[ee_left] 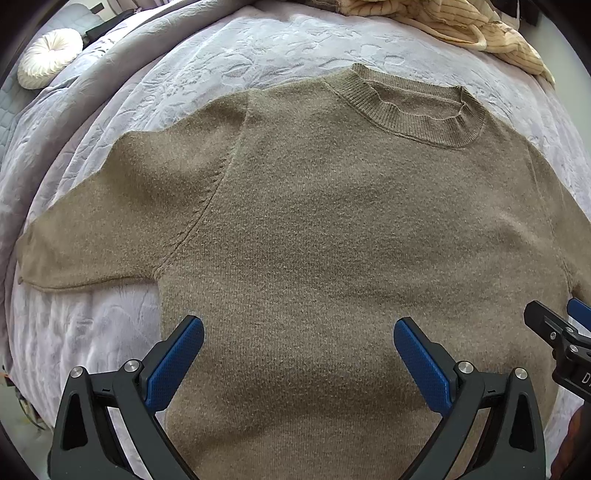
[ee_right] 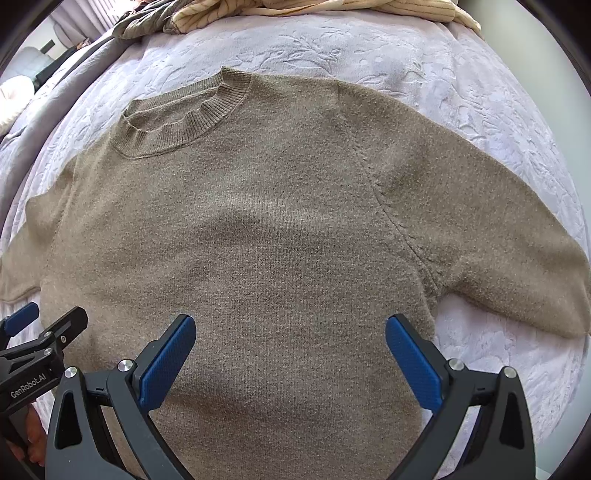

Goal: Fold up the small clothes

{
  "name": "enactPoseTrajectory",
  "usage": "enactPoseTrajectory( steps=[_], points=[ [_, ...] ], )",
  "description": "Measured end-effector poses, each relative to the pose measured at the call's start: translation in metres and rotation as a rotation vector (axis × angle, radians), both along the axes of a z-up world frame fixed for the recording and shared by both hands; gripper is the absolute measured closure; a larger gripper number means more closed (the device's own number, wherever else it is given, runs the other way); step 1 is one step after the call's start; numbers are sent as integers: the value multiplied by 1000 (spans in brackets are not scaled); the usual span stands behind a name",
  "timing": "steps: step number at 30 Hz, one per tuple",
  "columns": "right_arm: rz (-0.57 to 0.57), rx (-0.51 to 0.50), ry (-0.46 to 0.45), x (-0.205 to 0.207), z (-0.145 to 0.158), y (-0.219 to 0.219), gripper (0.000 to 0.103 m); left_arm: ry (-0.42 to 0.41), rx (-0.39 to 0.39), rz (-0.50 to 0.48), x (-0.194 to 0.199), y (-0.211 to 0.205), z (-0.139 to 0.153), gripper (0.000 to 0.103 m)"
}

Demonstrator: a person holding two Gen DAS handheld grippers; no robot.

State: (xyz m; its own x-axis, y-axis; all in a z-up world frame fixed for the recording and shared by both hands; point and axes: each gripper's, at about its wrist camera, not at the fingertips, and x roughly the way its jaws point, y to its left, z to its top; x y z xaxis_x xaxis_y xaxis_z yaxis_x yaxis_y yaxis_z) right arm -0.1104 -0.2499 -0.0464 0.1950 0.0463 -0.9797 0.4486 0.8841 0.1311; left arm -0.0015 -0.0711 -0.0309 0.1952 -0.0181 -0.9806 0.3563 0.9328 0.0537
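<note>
While the sweater lies flat on the bed, left gripper and right gripper hover wide-jawed, holding nothing. Best grasp each sleeve at its cuff, folding inward evenly.

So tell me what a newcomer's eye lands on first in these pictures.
A brown knit sweater lies spread flat, sleeves out, across a lilac embossed bedspread. Both the left gripper and the right gripper hover open over its lower half. Cream striped clothes are heaped beyond the collar.
</note>
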Motion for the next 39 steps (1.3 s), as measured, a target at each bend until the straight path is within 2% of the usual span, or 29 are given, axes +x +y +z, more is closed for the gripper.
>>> enactPoseTrajectory(
  steps=[22,39],
  points=[
    [1,-2,2,-16,-4,5,1,-1,1,-12,-15,-5,-1,0],
    [5,1,7,-9,0,7,1,6,-7,-17,-28,-15,2,0]
  ],
)
